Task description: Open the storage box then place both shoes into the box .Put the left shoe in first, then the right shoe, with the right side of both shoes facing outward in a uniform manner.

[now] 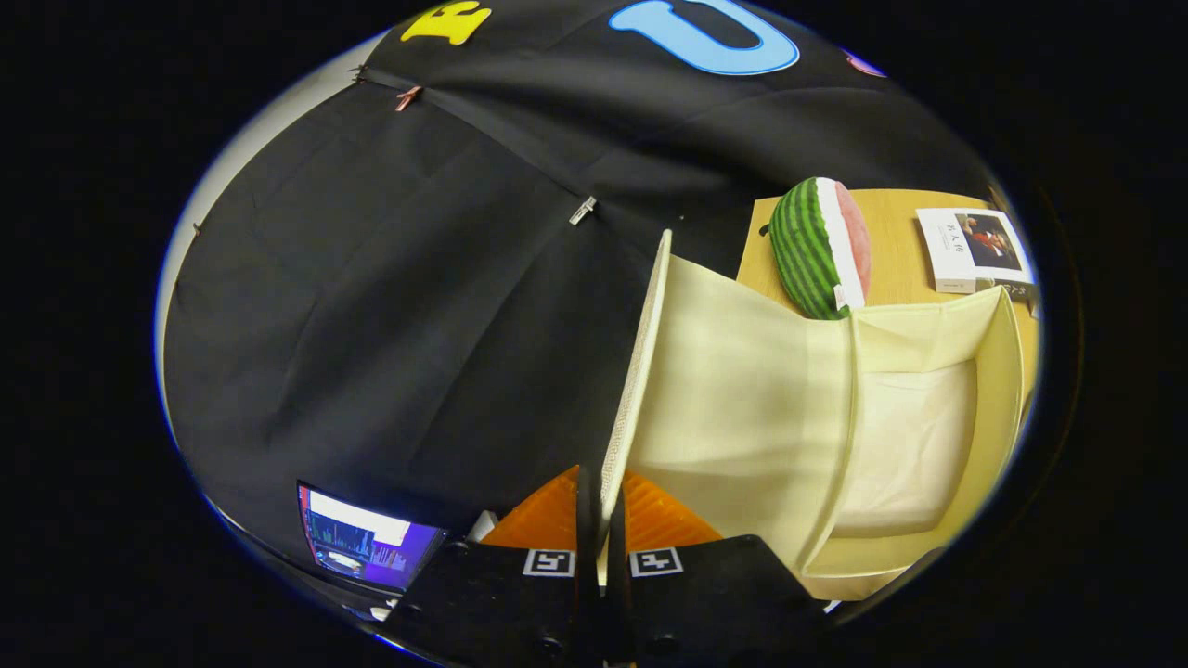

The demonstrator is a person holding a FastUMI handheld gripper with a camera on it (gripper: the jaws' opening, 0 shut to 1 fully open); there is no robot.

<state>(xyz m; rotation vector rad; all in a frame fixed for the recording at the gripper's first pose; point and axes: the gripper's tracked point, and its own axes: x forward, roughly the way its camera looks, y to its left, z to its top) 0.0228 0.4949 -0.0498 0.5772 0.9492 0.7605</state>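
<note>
Box floor partly hidden behind the raised lid (640, 371). Gripper (601, 520) fingers clamped on the lid's edge; cream storage box (928, 436) stands open

I see the storage box (928, 436), pale cream fabric, standing open on the bench (896, 246) with its hollow interior bare and facing my view. Its lid flap (640, 371) is swung up and stands nearly on edge, thin and pale with a woven-looking rim. The flap's near edge sits pinched between the orange fingers (543, 520) of my hand-held gripper (601, 520), both pressing on it.
</note>
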